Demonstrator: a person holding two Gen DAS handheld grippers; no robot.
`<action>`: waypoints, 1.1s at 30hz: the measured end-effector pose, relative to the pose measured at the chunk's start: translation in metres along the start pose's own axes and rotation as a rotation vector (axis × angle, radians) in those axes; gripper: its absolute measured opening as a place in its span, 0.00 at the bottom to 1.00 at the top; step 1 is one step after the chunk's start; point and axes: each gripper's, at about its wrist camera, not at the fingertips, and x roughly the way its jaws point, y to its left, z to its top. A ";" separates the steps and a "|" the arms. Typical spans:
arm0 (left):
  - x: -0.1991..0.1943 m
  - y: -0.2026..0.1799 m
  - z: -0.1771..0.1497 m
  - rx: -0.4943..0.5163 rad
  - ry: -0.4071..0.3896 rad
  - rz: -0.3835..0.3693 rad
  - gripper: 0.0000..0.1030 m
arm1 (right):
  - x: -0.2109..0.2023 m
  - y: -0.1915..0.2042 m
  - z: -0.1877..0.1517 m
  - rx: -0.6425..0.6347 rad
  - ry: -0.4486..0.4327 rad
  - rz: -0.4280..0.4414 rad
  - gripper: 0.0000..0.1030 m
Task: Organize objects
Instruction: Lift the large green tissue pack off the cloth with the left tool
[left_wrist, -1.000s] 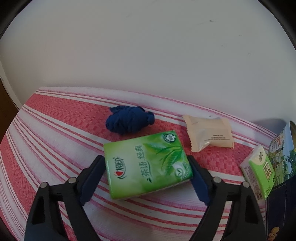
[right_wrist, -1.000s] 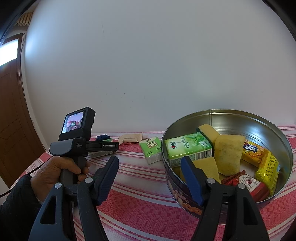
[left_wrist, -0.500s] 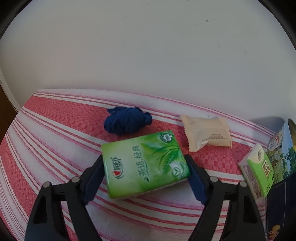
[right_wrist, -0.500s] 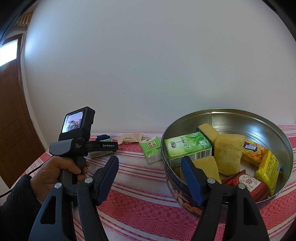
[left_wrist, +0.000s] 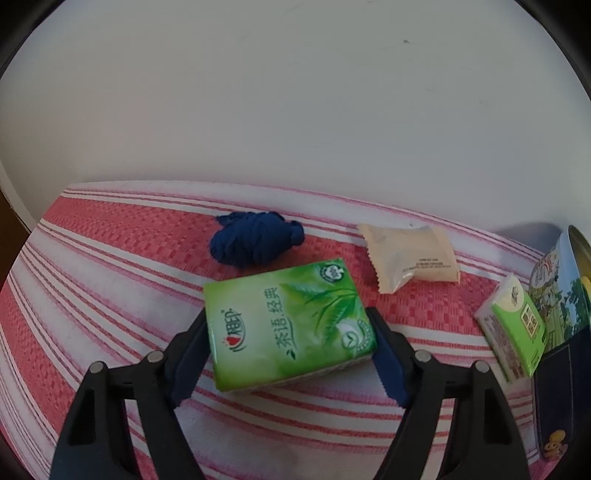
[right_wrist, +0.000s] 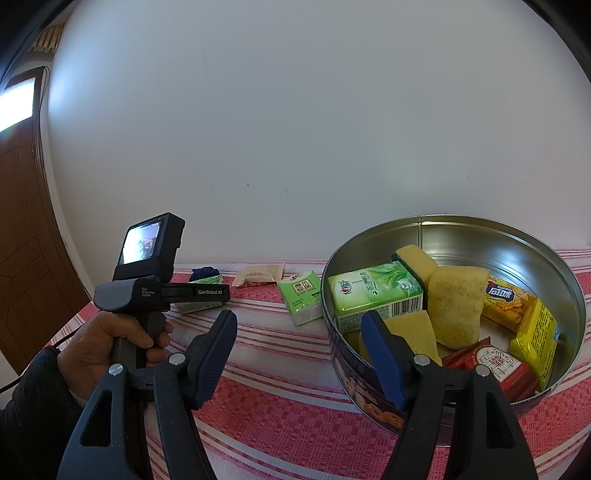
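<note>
On the striped bench (left_wrist: 92, 295), a green tissue pack (left_wrist: 288, 325) lies between my left gripper's (left_wrist: 288, 354) jaws, which have just been closing; whether the pads press it yet I cannot tell. My right gripper (right_wrist: 299, 354) hangs open and empty before the round tin (right_wrist: 554, 266).

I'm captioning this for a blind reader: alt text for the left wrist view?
The left gripper has been closing, its fingers flanking a green tissue pack on a red-and-white striped cloth. Beyond lie a blue fabric bundle, a beige snack packet and a small tissue pack.
</note>
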 end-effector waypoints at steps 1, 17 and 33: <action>-0.001 0.001 0.000 -0.001 0.000 0.000 0.77 | 0.000 0.000 0.000 0.000 0.001 -0.001 0.70; -0.026 0.051 -0.032 -0.006 0.000 0.004 0.77 | -0.002 0.008 0.000 -0.019 0.001 -0.035 0.70; -0.038 0.082 -0.047 -0.007 0.000 0.006 0.77 | -0.003 0.010 0.002 -0.034 0.001 -0.046 0.70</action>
